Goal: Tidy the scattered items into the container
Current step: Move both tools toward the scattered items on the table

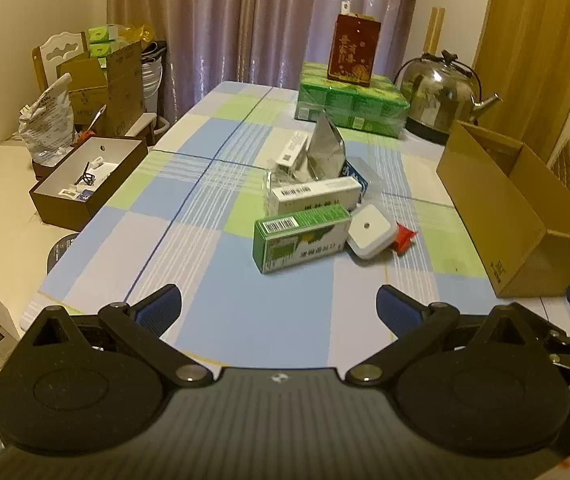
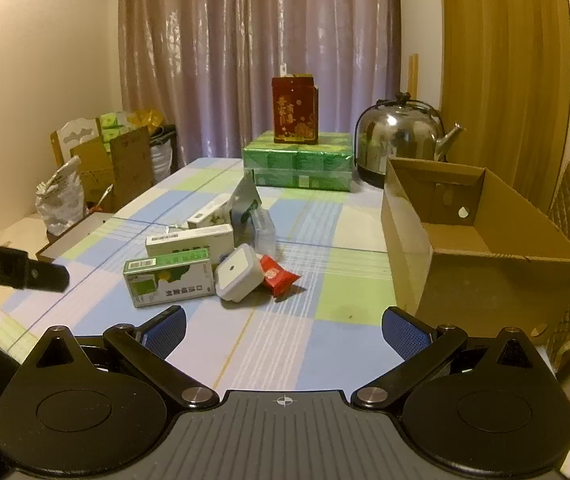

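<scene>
Scattered items, among them a green carton [image 2: 169, 278], a white square case [image 2: 239, 273] and a red packet [image 2: 278, 275], lie mid-bench, left of the open cardboard box [image 2: 481, 240]. Left gripper [image 1: 279, 306] and right gripper [image 2: 284, 328] hover with jaws spread, empty.

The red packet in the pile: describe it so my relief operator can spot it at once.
Start at the open cardboard box on the checked tablecloth; the pile lies to its left. At the pile's near right edge, beside the white square container, lies the red packet, the only red crinkled wrapper there.
</scene>
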### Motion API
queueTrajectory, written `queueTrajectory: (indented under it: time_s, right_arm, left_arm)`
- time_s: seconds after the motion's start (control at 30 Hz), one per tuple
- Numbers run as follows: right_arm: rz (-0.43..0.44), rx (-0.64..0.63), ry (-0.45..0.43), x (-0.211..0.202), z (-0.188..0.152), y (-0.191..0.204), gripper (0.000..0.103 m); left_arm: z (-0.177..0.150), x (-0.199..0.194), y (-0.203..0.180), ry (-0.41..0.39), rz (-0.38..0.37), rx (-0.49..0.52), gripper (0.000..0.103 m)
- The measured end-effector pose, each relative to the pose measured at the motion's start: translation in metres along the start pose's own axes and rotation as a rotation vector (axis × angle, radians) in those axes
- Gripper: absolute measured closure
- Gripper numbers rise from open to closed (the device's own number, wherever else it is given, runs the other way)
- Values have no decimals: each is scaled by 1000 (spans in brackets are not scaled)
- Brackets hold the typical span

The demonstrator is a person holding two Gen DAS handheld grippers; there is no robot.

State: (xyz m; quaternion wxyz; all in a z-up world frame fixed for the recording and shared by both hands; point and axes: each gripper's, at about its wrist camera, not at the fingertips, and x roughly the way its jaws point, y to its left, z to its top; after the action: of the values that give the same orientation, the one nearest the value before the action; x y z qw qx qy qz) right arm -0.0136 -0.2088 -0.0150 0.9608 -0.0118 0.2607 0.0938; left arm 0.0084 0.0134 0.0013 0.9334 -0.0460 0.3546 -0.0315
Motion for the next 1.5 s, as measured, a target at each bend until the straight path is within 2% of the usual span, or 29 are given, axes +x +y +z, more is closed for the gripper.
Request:
queueTrajectory:
  time_s: [0.23,0.53,1.17,1.5]
  right_arm:
    - [10,-18,8,12,9,-2,2]
    - [32,-29,37,29,9,3,2]
    - [59,-33,105,71,12,8,2]
    - [80,-59,112,85,17,10,2]
  left_arm:
    - [10,9,7,-25,-16,-53,1]
    - [8,26,14,54,3,-40,1]
    - [16,64,21,78,-28,66,1]
    - [13,73,23,97,-33,74,1]
